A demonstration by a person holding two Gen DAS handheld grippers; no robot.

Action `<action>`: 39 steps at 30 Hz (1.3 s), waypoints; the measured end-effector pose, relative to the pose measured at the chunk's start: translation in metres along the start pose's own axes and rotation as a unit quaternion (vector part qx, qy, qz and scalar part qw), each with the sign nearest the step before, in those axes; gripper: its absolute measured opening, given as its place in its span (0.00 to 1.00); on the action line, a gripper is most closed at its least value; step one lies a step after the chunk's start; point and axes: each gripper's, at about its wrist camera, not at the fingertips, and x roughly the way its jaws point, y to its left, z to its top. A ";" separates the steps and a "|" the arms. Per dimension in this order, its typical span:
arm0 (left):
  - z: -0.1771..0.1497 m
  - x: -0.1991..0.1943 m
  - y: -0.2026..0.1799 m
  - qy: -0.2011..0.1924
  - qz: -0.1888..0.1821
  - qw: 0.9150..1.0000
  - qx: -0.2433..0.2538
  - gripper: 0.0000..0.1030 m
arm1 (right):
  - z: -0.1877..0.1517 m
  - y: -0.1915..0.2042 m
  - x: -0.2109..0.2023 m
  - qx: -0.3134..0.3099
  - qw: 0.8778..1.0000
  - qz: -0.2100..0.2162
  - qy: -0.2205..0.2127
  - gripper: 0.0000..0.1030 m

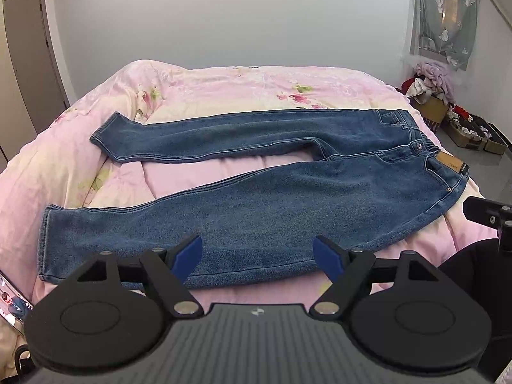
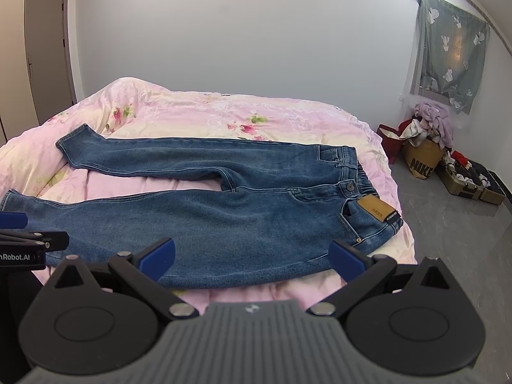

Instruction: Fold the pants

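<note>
Black tool [image 1: 257, 251] with 2 blue pads [image 1: 188, 252] (silver screws).

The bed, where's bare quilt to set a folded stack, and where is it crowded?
Bare quilt lies beyond the far leg, toward the wall, with a narrow wedge between the legs. The jeans cover the near side; both open grippers hover there.

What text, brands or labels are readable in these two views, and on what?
"NIKE": on the brown paper bag on the floor by the wall.
"nRobot.AI": cut off at the frame edge, on the left gripper's body, right wrist view.
Tan patch on the jeans waistband: script lettering, too small to read surely.
Dark tab beside that patch: too small to read.
Phone screen: blurred, nothing legible.
</note>
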 end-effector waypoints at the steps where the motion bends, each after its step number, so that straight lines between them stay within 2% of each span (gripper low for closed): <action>1: 0.000 0.000 0.000 0.000 0.000 1.000 0.000 0.90 | 0.000 0.000 -0.001 0.000 1.000 0.000 -0.001 0.96; 39: 0.000 -0.004 0.001 -0.002 0.007 1.000 -0.001 0.90 | -0.001 -0.001 -0.006 -0.001 1.000 0.002 -0.005 0.96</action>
